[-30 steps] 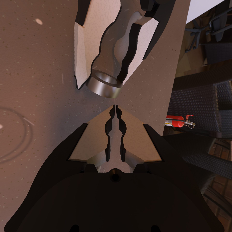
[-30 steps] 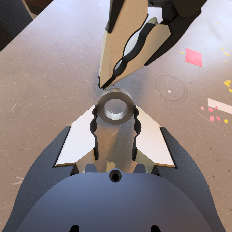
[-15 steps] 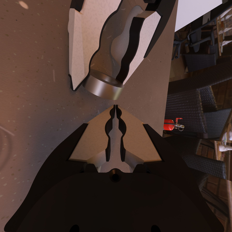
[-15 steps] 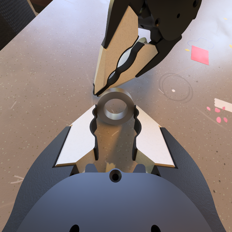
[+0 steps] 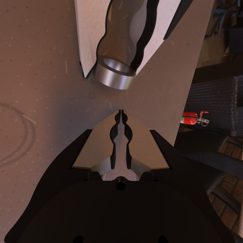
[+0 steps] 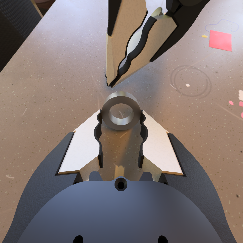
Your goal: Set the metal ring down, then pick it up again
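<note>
The metal ring is a short, thick steel band. It sits tilted between the fingertips of my right gripper, which is shut on it, low over the speckled brown table. In the left wrist view the ring hangs between the right gripper's pale fingers, close to the table. My left gripper is shut and empty, a short way in front of the ring. It also shows in the right wrist view, tips pointing down just beyond the ring.
The table's edge runs down the right of the left wrist view, with a red fire extinguisher and dark wicker chairs beyond it. A pink square, paint specks and a circular mark lie on the table at the right.
My left gripper has drawn back from the ring, so the gap between its tips and the ring is wider. The ring stays between the right gripper's fingertips.
</note>
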You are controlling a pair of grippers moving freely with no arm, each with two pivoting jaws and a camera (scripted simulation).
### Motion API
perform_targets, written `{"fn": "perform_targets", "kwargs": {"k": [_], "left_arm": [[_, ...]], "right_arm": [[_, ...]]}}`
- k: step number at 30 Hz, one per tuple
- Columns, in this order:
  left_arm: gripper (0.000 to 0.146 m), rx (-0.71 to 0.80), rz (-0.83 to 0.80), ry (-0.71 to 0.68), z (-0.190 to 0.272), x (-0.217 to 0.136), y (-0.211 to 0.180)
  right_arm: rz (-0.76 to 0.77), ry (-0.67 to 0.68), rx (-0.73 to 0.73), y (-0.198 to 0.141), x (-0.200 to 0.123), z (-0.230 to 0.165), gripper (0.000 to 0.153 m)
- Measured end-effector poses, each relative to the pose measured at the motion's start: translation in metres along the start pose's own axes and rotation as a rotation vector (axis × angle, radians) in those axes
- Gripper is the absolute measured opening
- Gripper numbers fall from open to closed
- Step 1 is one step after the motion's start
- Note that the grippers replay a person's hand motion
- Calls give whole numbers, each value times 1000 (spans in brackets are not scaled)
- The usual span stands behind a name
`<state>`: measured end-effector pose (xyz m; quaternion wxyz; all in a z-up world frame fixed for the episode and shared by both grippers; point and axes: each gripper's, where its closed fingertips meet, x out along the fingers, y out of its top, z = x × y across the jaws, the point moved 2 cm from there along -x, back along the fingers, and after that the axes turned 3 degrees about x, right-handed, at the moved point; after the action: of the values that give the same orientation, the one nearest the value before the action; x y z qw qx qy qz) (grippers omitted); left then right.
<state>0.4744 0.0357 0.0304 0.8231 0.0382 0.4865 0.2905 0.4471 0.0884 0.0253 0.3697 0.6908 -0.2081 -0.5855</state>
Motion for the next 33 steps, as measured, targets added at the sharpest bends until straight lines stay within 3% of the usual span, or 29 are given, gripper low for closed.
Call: {"fn": "perform_targets", "kwargs": {"k": [10, 22, 28, 33], "left_arm": [[1, -6, -223, 78, -7, -12, -11], [1, -2, -306, 114, -8, -12, -11], [2, 67, -343, 229, -12, -15, -11], [9, 126, -253, 376, -14, -19, -12]], "right_arm": [[-40, -81, 3, 1, 0, 1, 58], [-48, -100, -5, 1, -1, 1, 58], [-45, -89, 7, 0, 0, 0, 58], [-43, -83, 14, 0, 0, 1, 58]]}}
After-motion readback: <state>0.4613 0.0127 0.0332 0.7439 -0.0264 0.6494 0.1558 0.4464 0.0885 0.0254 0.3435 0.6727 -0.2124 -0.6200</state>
